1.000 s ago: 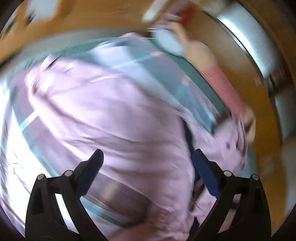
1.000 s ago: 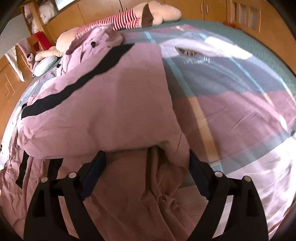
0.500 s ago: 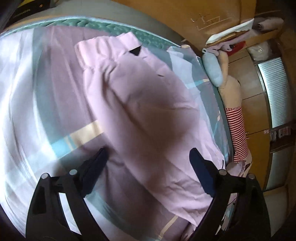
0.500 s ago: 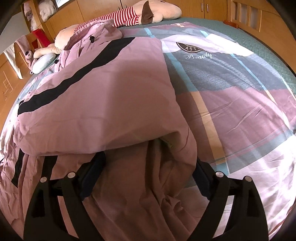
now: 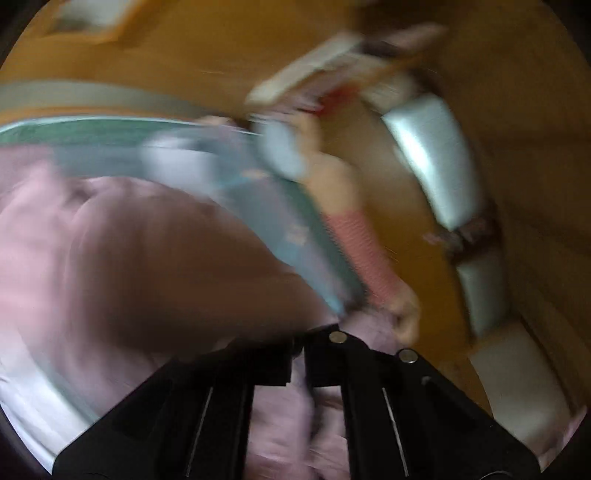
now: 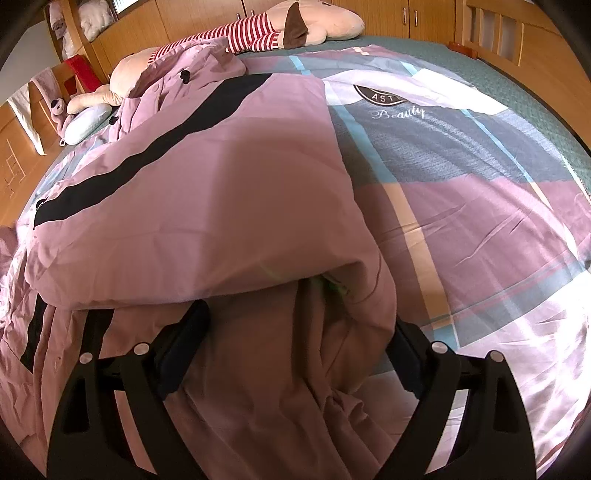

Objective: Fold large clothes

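A large pink garment with a black stripe lies spread on the bed, its near part bunched in folds. My right gripper is open, its fingers straddling the bunched near fabric. In the blurred left wrist view the pink garment fills the left side. My left gripper has its jaws drawn close together, with pink fabric in and below the narrow gap.
A plaid bedspread covers the bed to the right of the garment. A plush toy in red stripes and a pale blue cushion lie at the far edge. Wooden cabinets stand behind the bed.
My left gripper has gone from wide open to nearly closed on pink fabric, and its view swung fast and blurred. The right gripper barely moved.
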Motion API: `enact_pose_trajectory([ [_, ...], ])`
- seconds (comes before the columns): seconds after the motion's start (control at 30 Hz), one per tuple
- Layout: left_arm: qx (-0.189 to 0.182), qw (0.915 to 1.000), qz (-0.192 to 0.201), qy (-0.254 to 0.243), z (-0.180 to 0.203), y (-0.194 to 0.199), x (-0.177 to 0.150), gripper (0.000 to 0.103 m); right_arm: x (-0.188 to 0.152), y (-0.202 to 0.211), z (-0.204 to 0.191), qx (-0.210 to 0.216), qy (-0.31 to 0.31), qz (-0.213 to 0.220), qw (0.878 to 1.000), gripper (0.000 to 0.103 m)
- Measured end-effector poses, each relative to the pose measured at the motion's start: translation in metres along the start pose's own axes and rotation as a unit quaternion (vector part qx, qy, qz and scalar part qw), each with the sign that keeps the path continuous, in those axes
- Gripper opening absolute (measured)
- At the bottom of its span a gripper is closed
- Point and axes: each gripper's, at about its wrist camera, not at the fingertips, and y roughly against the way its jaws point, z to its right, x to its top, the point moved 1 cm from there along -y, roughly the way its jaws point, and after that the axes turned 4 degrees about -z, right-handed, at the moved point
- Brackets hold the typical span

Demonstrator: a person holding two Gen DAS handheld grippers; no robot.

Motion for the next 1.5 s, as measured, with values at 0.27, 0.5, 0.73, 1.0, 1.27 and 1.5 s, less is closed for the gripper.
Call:
enact_pose_trajectory([
  [0.27,-0.114,0.9246,-0.273,-0.24,0.175,-0.086,-0.192,0.007,-0.001,0.0,0.001,0.003,-0.002,0.0,1.0,0.09],
  [0.5,0.003,0.827,-0.385,-0.409,0.194,-0.123,-0.324,0.07,0.002,0.004,0.01,0.037,-0.027,-0.01,0.999,0.09],
  [0.73,0.008,0.8626,-0.324,-0.388,0.191,-0.111,-0.272,0.089,0.011,0.042,0.03,0.047,-0.098,0.029,0.994,0.09],
  [1.0,0.151,0.9059,-0.283,-0.277,0.116,-0.125,-0.207,0.089,0.013,0.069,0.012,0.199,-0.116,0.0,0.973,0.086],
  [1.27,0.167,0.9155,-0.3,-0.209,0.09,-0.132,-0.194,0.089,0.004,0.033,-0.023,0.207,-0.108,-0.07,0.97,0.027],
  [1.5,0.163,0.9145,-0.304,-0.212,0.096,-0.13,-0.202,0.09,0.042,0.094,-0.028,0.137,-0.083,0.124,0.979,0.009],
])
